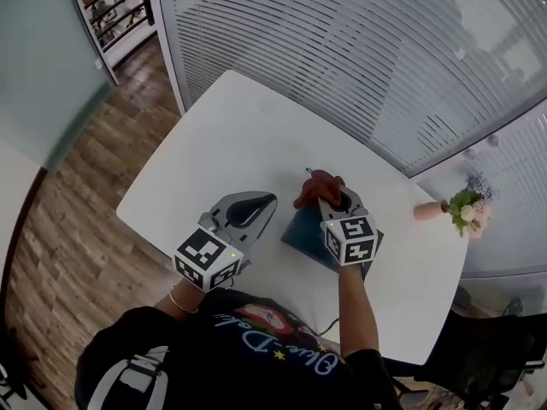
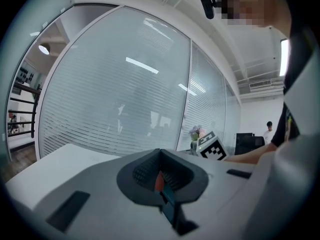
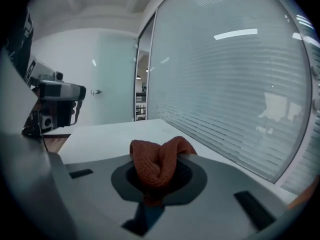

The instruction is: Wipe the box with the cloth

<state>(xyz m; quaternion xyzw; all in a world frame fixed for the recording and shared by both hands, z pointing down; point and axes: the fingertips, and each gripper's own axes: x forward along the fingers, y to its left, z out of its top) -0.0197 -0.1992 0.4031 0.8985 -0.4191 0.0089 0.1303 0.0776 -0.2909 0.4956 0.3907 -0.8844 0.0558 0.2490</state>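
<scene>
A dark blue box [image 1: 302, 231] lies on the white table [image 1: 231, 135], near its front edge. My right gripper [image 1: 329, 196] is over the box, shut on a rust-red cloth [image 1: 318, 184] that bunches up out of its jaws. In the right gripper view the cloth [image 3: 156, 163] fills the jaws of the gripper [image 3: 158, 180], with a strip of the box [image 3: 150, 215] below. My left gripper [image 1: 256, 207] sits just left of the box, jaws together and holding nothing. In its own view the left gripper [image 2: 161, 178] shows only a sliver of red and blue through its gap.
A small pink vase with flowers [image 1: 461, 209] stands at the table's right side. Glass walls with blinds [image 1: 342, 49] run behind the table. Wooden floor [image 1: 77, 195] lies to the left, and a dark chair [image 1: 487, 357] stands at the lower right.
</scene>
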